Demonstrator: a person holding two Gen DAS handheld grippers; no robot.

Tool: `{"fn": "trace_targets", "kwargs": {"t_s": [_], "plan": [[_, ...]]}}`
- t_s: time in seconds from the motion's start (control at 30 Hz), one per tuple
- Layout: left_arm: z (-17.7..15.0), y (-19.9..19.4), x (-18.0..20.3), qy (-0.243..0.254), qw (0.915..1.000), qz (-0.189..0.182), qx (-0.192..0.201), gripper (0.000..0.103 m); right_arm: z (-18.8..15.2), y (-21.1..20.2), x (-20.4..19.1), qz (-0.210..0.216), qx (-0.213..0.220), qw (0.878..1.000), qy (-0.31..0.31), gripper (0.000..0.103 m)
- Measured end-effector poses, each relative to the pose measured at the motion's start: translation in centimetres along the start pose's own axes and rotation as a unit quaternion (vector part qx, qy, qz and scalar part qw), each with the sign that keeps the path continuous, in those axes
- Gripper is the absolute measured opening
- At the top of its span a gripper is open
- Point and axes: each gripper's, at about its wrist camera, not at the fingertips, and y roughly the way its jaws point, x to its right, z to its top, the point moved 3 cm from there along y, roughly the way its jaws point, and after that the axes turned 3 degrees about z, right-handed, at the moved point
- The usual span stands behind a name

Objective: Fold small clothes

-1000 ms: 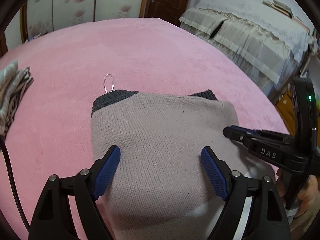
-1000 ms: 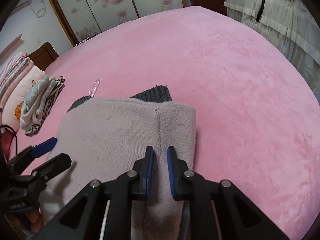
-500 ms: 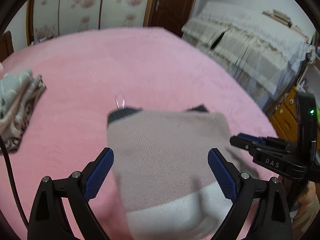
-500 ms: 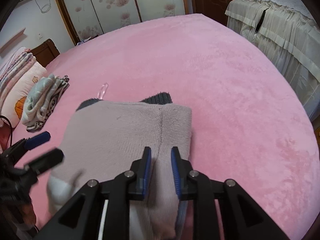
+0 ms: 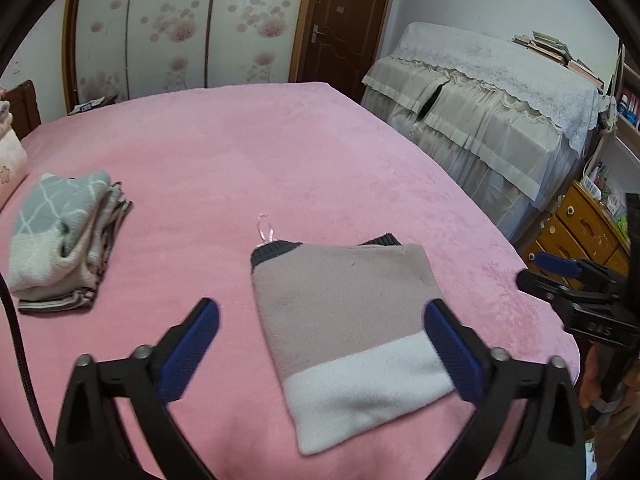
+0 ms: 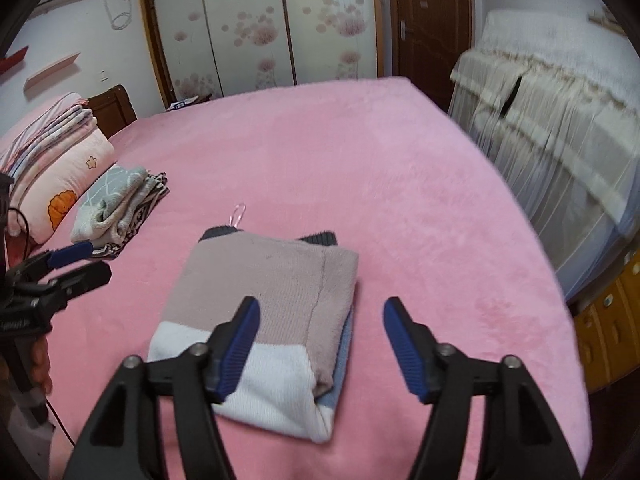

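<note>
Sweater [image 5: 348, 320] folded flat | left gripper [image 5: 320, 344], right gripper [image 6: 320, 344] above, angled down, jaws just opened, empty

Folded sweater's [image 6: 260, 312] underlayers hidden.

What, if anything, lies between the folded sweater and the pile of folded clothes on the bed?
Nothing visible does. Only bare pink blanket lies between the folded sweater and the pile of folded clothes. A small pink loop lies at the sweater's far edge, off that path.
</note>
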Motion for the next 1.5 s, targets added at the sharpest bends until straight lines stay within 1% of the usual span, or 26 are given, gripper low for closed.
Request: {"fn": "trace_targets", "kwargs": {"t_s": [0.13, 0.2, 0.27, 0.33, 0.43, 0.53, 0.6, 0.7, 0.77, 0.87, 0.97, 1.0, 1.1, 1.2, 1.27, 1.33, 1.4, 1.5], "plan": [[0.3, -2.3, -0.6, -0.013, 0.9997, 0.018, 0.011, 0.103, 0.0, -2.7, -0.7, -0.007, 0.014, 1.0, -0.021, 0.078], [0.3, -3.2, -0.6, -0.013, 0.9994, 0.027, 0.015, 0.103, -0.2, -3.5, -0.8, -0.007, 0.013, 1.0, -0.027, 0.087], [0.1, -3.8, -0.6, -0.011, 0.9993, 0.033, 0.014, 0.103, -0.4, -3.7, -0.8, -0.006, 0.01, 1.0, -0.028, 0.091], [-0.3, -3.8, -0.4, -0.011, 0.9993, 0.035, 0.008, 0.103, -0.8, -3.7, -0.6, -0.002, 0.003, 1.0, -0.024, 0.091], [-1.1, -3.2, -0.6, -0.018, 0.9993, 0.033, -0.003, 0.103, -1.6, -3.0, 0.0, 0.015, -0.016, 1.0, -0.008, 0.092], [-2.2, -1.7, -1.1, -0.026, 0.9991, 0.024, -0.022, 0.103, -2.5, -1.7, 0.9, 0.024, -0.033, 0.999, 0.009, 0.092], [-3.4, 0.3, -1.3, -0.033, 0.9979, -0.004, -0.055, 0.103, -3.4, -0.6, 1.5, 0.036, -0.047, 0.998, 0.024, 0.092], [-5.5, 3.2, -2.0, -0.046, 0.9937, -0.025, -0.099, 0.103, -4.6, 1.3, 2.1, 0.07, -0.071, 0.994, 0.046, 0.092], [-6.8, 5.1, -2.5, -0.057, 0.9905, -0.032, -0.121, 0.103, -5.7, 3.2, 2.4, 0.1, -0.095, 0.988, 0.066, 0.092], [-8.3, 7.8, -3.2, -0.072, 0.9839, -0.047, -0.157, 0.103, -6.9, 5.5, 2.9, 0.121, -0.118, 0.981, 0.094, 0.092], [-9.3, 10.0, -3.7, -0.098, 0.9768, -0.063, -0.18, 0.103, -7.8, 8.1, 3.9, 0.15, -0.139, 0.97, 0.134, 0.092], [-9.5, 10.8, -3.8, -0.107, 0.9742, -0.072, -0.185, 0.103, -8.0, 9.2, 4.4, 0.164, -0.146, 0.964, 0.152, 0.092], [-9.5, 12.4, -4.1, -0.127, 0.9678, -0.106, -0.189, 0.103, -8.4, 11.8, 5.4, 0.197, -0.163, 0.947, 0.194, 0.092], [-9.5, 13.7, -3.9, -0.132, 0.9644, -0.126, -0.191, 0.103, -8.7, 14.0, 5.9, 0.227, -0.177, 0.932, 0.222, 0.092], [-9.5, 14.6, -3.6, -0.137, 0.9606, -0.138, -0.198, 0.103, -9.1, 15.7, 6.0, 0.242, -0.189, 0.922, 0.235, 0.092], [-9.7, 15.7, -3.3, -0.146, 0.9558, -0.151, -0.206, 0.103, -9.2, 16.7, 6.0, 0.253, -0.193, 0.916, 0.243, 0.092], [-9.7, 16.5, -3.1, -0.152, 0.9533, -0.158, -0.208, 0.103, -9.2, 17.4, 6.0, 0.264, -0.191, 0.913, 0.246, 0.092], [-9.8, 17.4, -2.7, -0.161, 0.952, -0.163, -0.203, 0.103, -9.0, 18.1, 5.7, 0.279, -0.187, 0.91, 0.243, 0.092]]}}
